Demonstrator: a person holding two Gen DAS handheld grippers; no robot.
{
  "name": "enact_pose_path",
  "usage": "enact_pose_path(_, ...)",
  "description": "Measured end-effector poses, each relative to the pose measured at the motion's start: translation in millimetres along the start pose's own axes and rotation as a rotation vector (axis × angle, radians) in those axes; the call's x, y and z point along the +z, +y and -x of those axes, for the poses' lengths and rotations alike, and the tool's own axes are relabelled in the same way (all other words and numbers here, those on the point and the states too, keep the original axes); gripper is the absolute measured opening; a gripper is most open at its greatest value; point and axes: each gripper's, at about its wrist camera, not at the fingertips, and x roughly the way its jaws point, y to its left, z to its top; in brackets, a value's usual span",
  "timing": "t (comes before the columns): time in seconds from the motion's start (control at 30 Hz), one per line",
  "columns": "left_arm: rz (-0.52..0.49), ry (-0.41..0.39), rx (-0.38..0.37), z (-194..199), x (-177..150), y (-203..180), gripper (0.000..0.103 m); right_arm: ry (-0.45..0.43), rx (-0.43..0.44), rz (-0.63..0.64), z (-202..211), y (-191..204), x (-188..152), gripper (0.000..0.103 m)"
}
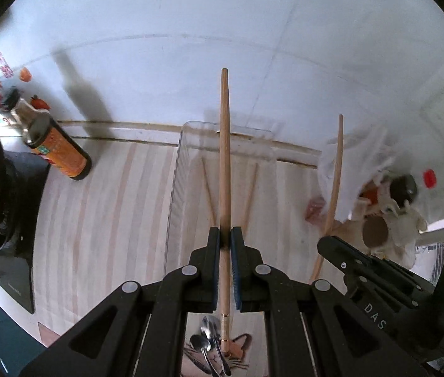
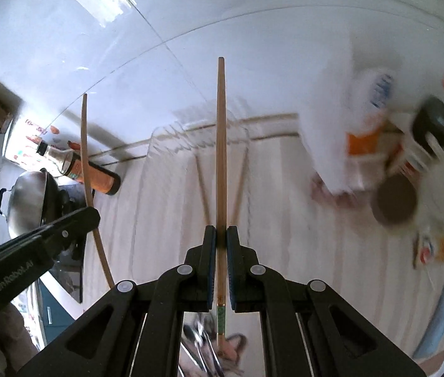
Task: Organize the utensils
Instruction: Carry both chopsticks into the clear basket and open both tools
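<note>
Left tongs [image 1: 225, 235] and right tongs [image 2: 218, 235] each pinch one chopstick [image 1: 224, 157], apparently firmly.

Pale tan chopstick [image 1: 224, 163] between black tool [image 1: 225, 238] fingers with blue pads [image 1: 235, 270]. Surface [image 1: 102, 207] striped cream and pinkish-beige. At left of frame, orange-labelled dark bottle [image 1: 55, 147]. White wall [image 1: 190, 9].

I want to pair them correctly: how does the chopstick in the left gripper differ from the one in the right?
The left gripper's chopstick has a plain gold band near its butt; the right gripper's chopstick has a green patterned band there. Both are tan wood, clamped mid-shaft, tips pointing forward over the clear tray.
</note>
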Motion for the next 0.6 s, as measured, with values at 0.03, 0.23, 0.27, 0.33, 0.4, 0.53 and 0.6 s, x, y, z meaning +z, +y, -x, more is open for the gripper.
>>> enact_pose_path(0.03, 0.006, 0.017, 0.002, -8, 5, 3, 0.004, 0.014, 0.004, -0.001, -9, 2, 9, 0.007)
enact_pose_path(0.23, 0.016, 0.101, 0.018, -49, 20, 9, 0.005, 0.086, 0.006, -0.014, -54, 8, 34, 0.007)
enact_pose_path(0.27, 0.013, 0.114, 0.018, -55, 21, 9, 0.005, 0.095, 0.005, -0.017, -62, 8, 32, 0.007)
enact_pose_path(0.33, 0.002, 0.130, 0.022, -62, 22, 10, 0.006, 0.112, 0.001, -0.017, -71, 6, 34, 0.007)
enact_pose_path(0.4, -0.006, 0.129, 0.033, -64, 21, 11, 0.007, 0.136, 0.002, -0.025, -83, 4, 36, 0.007)
enact_pose_path(0.53, -0.032, 0.092, 0.080, -56, 19, 14, 0.009, 0.202, -0.012, -0.033, -97, 1, 32, 0.010)
enact_pose_path(0.6, -0.034, 0.057, 0.112, -46, 14, 18, 0.015, 0.198, -0.026, -0.040, -96, -1, 28, 0.018)
